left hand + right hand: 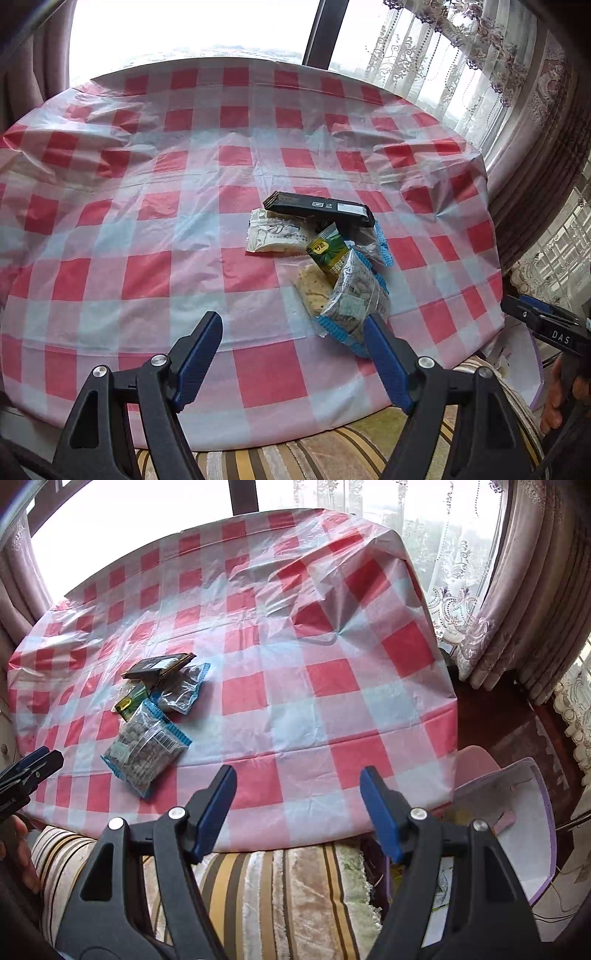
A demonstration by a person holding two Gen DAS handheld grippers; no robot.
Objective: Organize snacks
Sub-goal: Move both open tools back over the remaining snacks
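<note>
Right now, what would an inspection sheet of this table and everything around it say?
Surface: table under a wrinkled red-and-white checked plastic cloth.
Job's things: snack packets in one overlapping heap: a black bar on top at the far end, a white packet, a green packet, a clear packet with a pale biscuit, two clear blue-edged packets.
Clutter: nothing seen on the cloth besides the heap.
Grippers: left gripper open and empty, its right finger at the near packet's edge; right gripper open and empty over the table's near edge.
Cables: thin wires on the floor at right.
Surroundings: bright window, lace curtains, striped cushion, purple-rimmed white bin beside the table.
</note>
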